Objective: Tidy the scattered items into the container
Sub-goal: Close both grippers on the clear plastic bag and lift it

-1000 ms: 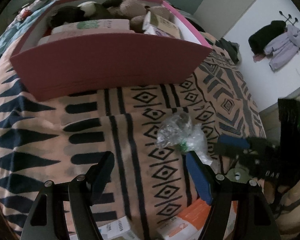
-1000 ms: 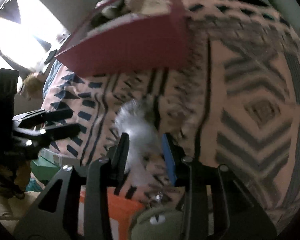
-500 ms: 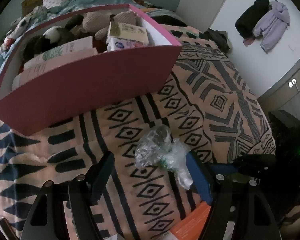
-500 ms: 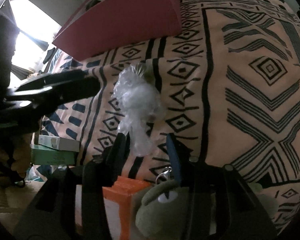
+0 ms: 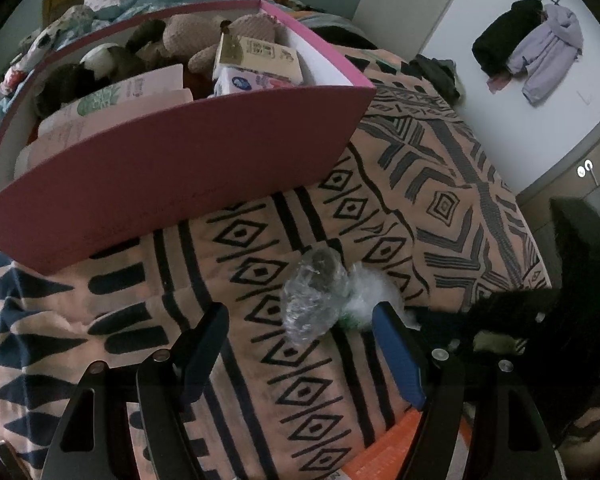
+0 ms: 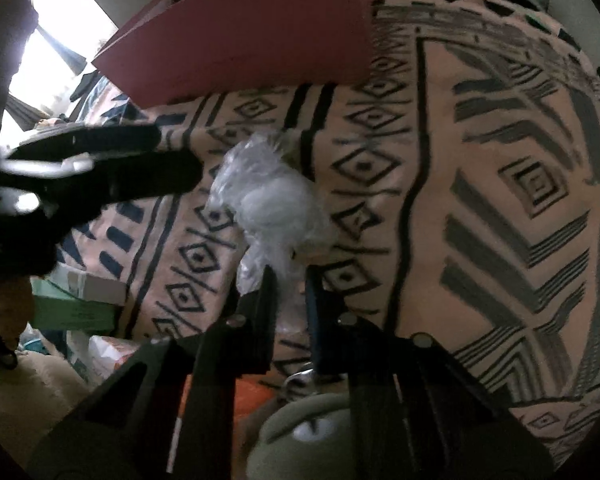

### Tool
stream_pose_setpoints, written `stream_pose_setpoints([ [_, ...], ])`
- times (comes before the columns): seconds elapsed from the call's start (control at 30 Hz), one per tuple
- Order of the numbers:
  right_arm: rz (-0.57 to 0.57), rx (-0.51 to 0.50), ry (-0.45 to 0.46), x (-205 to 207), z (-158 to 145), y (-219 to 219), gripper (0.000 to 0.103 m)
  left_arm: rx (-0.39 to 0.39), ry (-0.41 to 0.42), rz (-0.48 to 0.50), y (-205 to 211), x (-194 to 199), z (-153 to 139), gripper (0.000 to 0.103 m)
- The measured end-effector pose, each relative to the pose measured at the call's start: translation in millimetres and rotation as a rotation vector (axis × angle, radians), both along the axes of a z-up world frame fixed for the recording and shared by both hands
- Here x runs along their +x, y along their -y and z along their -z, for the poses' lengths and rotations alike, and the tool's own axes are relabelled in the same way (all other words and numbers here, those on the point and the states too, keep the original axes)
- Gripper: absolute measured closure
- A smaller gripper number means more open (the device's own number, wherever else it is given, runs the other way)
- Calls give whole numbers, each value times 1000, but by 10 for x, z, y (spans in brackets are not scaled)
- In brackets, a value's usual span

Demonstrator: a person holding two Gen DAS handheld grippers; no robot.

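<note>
Closing on the near end of a crumpled clear plastic bag (image 6: 272,208), the right gripper (image 6: 289,280) has its two fingers pinched narrow with the thin film caught between them at the lower centre of the right wrist view. The bag lies on a bed covered by a peach blanket (image 6: 480,128) with black diamond and stripe patterns, and its white, puffy bulk spreads up and to the left from the fingers.

In the left wrist view the same bag (image 5: 314,296) sits just below the middle of the frame, ahead of the left gripper (image 5: 296,336), whose jaws stand wide apart with nothing between the pads; the bag's lower edge reaches the space between the fingertips without touching them. The right gripper's dark body shows at the right edge of that frame.

A pink box (image 5: 172,176) fills the upper left of the left wrist view, resting on the blanket well apart from the bag, already loaded with plush toys (image 5: 204,40) and cartons (image 5: 256,64). An orange packet (image 5: 384,452) peeks out at the bottom edge.
</note>
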State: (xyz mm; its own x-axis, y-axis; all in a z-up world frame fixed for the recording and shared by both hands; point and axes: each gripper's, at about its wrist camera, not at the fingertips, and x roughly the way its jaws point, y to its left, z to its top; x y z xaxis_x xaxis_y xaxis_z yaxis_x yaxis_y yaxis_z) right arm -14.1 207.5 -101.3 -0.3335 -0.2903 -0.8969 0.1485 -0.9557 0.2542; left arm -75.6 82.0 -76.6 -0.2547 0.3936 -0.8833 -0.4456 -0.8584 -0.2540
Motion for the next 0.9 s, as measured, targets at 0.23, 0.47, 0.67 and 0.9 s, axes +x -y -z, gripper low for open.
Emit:
stream_pose_setpoints([
  [0.23, 77, 10, -27, -144, -59, -269, 88, 1, 31, 12, -29, -83, 76, 28],
  [0.47, 119, -110, -8, -119, 3, -309, 69, 8, 67, 56, -135, -137, 160, 28],
  [0.67, 132, -163, -17, -163, 28, -261, 68, 6, 106, 78, -226, -245, 246, 39],
  [0.9, 130, -171, -21, -224, 56, -212, 68, 56, 169, 68, -151, -322, 320, 50],
])
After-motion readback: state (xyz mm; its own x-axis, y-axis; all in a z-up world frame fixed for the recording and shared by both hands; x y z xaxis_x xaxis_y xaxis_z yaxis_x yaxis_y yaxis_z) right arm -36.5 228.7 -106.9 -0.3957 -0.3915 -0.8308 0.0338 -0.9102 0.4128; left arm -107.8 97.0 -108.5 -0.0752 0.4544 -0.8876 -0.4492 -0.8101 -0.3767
